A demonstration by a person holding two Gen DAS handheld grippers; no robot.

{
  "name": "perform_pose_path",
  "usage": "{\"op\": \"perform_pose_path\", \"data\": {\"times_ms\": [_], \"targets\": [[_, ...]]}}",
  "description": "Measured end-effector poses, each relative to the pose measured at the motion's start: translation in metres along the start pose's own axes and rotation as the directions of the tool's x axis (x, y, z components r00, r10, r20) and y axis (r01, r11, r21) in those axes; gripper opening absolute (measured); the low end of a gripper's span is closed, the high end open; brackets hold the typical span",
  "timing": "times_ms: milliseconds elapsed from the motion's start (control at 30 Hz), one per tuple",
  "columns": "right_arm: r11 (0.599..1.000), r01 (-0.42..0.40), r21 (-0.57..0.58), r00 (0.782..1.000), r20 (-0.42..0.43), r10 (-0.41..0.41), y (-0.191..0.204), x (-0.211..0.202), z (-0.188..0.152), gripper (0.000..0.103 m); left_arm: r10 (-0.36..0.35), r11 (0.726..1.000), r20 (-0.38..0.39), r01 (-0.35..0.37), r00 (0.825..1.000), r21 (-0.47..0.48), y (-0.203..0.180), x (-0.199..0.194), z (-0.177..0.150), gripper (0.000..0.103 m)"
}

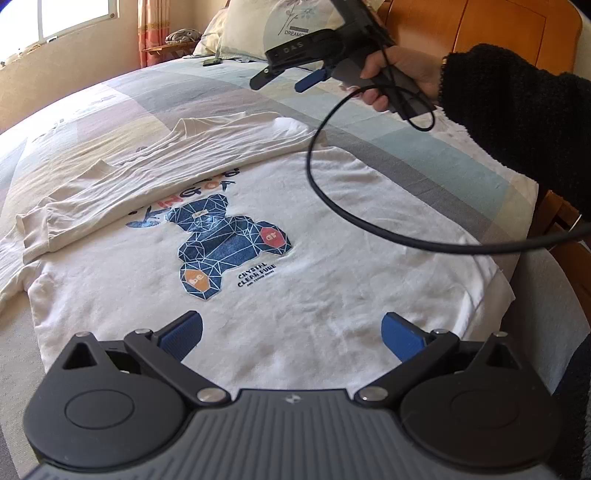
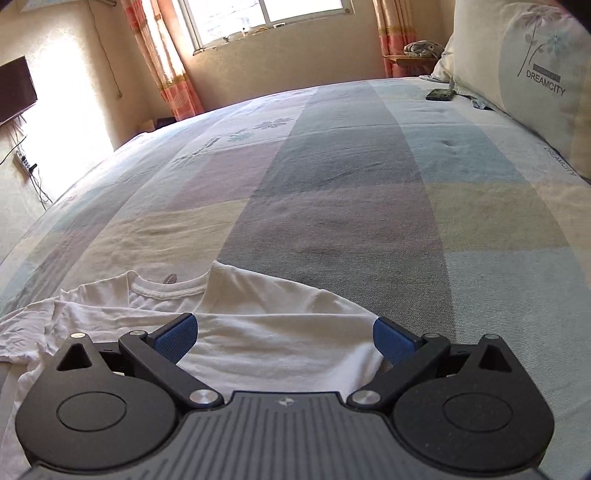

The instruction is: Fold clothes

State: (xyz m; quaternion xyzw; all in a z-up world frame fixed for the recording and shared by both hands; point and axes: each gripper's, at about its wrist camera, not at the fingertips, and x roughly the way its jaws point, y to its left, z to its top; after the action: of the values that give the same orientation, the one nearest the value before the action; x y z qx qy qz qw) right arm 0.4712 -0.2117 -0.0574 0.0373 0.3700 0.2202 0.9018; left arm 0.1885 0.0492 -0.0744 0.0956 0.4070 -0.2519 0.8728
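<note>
A white long-sleeve shirt (image 1: 314, 266) with a blue geometric bear print (image 1: 225, 243) lies face up on the bed. One sleeve (image 1: 155, 177) is folded across its chest. My left gripper (image 1: 291, 332) is open and empty above the shirt's lower part. My right gripper (image 1: 288, 79) is open and empty, held in the air beyond the shirt's far shoulder. In the right wrist view the right gripper (image 2: 284, 336) hovers over the shirt's shoulder (image 2: 280, 332), with the collar (image 2: 170, 290) just ahead.
The bed (image 2: 332, 192) has a pastel patchwork cover. A pillow (image 2: 524, 81) and a dark phone (image 2: 439, 95) lie at its head. A black cable (image 1: 332, 195) hangs over the shirt. A wooden headboard (image 1: 498, 26) is at the right.
</note>
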Motion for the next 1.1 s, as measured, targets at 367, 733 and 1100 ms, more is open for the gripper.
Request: {"op": "perform_pose_path", "data": {"times_ms": [367,733,1100], "targets": [[0.973,0.01,-0.232,0.995,-0.099,-0.034,0.058,-0.145,-0.1,0.103,0.112,0.993,-0.019,-0.113,0.993,-0.038,-0.014,-0.027,-0.014,0.102],[0.98,0.012,-0.2,0.976,-0.21,-0.055,0.117,-0.116,-0.225,0.103,0.136,0.99,0.023,-0.135,0.991,-0.033,-0.043,0.004,-0.012,0.102],[0.977,0.026,-0.214,0.996,-0.075,-0.043,0.112,-0.125,-0.243,0.103,0.083,0.955,0.033,-0.07,0.996,-0.289,-0.019,0.025,-0.035,0.102]]}}
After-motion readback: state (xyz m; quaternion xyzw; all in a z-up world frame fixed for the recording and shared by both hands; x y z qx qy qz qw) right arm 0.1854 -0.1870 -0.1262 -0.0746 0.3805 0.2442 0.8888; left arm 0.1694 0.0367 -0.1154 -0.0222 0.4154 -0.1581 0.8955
